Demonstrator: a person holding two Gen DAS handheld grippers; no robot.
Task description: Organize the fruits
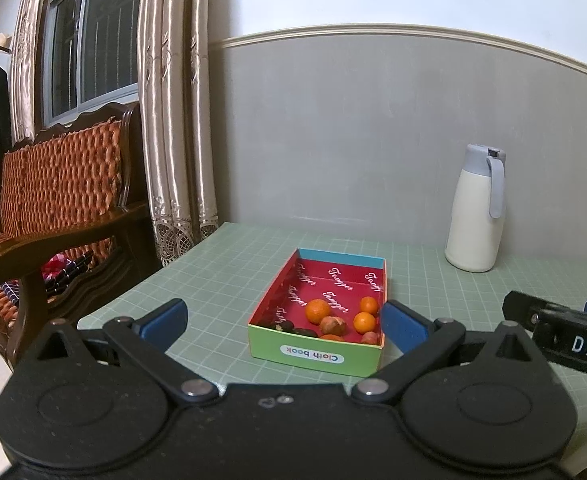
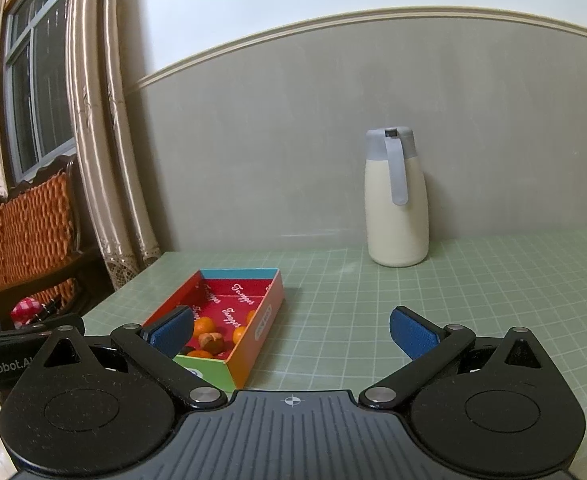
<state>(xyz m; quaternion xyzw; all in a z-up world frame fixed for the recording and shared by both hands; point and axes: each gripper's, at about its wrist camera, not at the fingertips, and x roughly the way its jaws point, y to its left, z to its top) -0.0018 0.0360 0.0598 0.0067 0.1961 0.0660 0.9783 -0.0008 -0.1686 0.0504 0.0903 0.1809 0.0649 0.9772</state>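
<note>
A shallow cardboard box [image 1: 317, 354] with a red inside and a green front wall stands on the green grid mat. It holds several small oranges [image 1: 318, 311], brownish fruits [image 1: 333, 325] and dark ones [image 1: 281, 325]. My left gripper [image 1: 284, 322] is open and empty, above the mat just in front of the box. The box [image 2: 267, 320] also shows in the right wrist view, left of centre. My right gripper [image 2: 293, 332] is open and empty, to the right of the box, its left finger [image 2: 171, 330] overlapping the box's near end.
A white thermos jug [image 1: 475, 210] with a grey lid stands at the back by the wall, also in the right wrist view [image 2: 396, 200]. A wooden chair [image 1: 53, 208] and curtains [image 1: 173, 120] are left of the table. The mat's left edge [image 1: 149, 280] is near.
</note>
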